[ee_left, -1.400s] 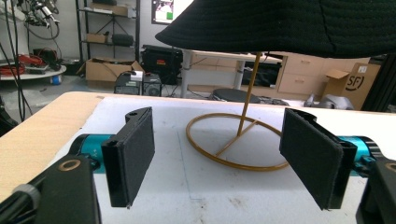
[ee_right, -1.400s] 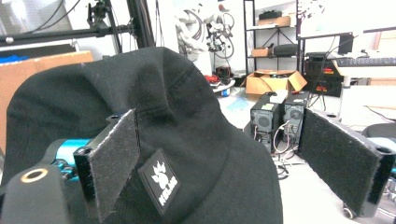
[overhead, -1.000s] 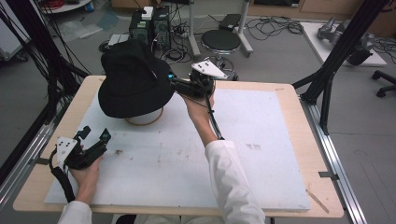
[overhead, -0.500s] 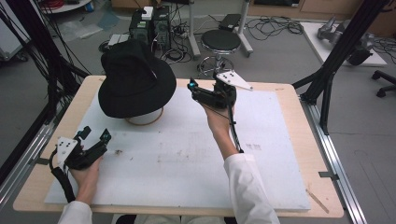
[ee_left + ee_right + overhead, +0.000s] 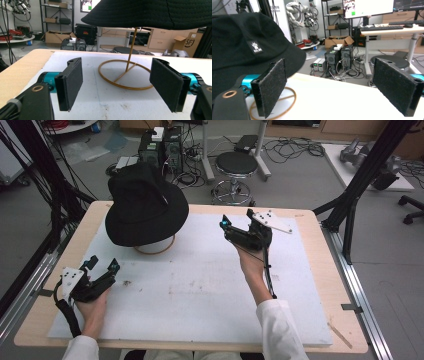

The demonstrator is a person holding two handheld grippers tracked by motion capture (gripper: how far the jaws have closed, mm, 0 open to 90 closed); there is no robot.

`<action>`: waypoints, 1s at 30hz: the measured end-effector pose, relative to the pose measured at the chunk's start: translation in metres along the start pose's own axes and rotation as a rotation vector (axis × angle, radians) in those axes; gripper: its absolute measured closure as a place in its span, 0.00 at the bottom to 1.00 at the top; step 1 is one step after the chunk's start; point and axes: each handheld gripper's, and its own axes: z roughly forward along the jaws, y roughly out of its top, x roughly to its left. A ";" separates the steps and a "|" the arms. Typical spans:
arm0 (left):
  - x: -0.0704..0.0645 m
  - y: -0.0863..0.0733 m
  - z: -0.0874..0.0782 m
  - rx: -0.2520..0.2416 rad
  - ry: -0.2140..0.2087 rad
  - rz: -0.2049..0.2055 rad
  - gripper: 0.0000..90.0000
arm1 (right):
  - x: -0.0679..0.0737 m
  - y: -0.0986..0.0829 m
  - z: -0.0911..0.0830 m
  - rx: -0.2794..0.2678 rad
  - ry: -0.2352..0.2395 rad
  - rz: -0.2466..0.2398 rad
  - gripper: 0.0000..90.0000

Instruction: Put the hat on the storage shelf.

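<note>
Now the black hat (image 5: 146, 205) sits on its wire stand (image 5: 126, 75) on the desk (image 5: 210, 285). Both the left gripper (image 5: 102, 266) and right gripper (image 5: 235, 217) have fingers spread wide, holding nothing.

— What's carrying everything on your end?

— I see a counter (image 5: 320, 270) with a pale wooden top, and a white sheet (image 5: 200, 290) covers most of it, leaving wood bare along the edges.

— Anything lying directly on that sheet?

— A gold wire stand (image 5: 125, 75): its ring base rests flat on the white sheet toward the far left corner, with a thin rod rising from the ring's cross-bar. From my high view only the near arc of that ring shows. I also make out some faint dark smudges on the sheet near the left front.
</note>
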 end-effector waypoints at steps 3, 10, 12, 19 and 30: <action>0.000 0.000 0.000 0.000 0.001 -0.001 0.30 | -0.005 -0.006 -0.007 0.014 -0.014 -0.003 0.13; 0.000 0.000 -0.001 -0.002 0.004 -0.007 0.30 | -0.019 -0.026 -0.026 0.048 -0.054 0.009 0.13; 0.000 0.000 -0.001 0.000 0.002 -0.009 0.30 | -0.023 -0.032 -0.033 0.051 -0.074 0.010 0.13; -0.001 0.000 -0.001 -0.003 0.002 -0.007 0.30 | -0.033 -0.044 -0.054 0.097 -0.123 -0.002 0.13; -0.002 0.000 -0.001 -0.005 0.002 -0.006 0.30 | -0.046 -0.070 -0.077 0.123 -0.161 0.007 0.13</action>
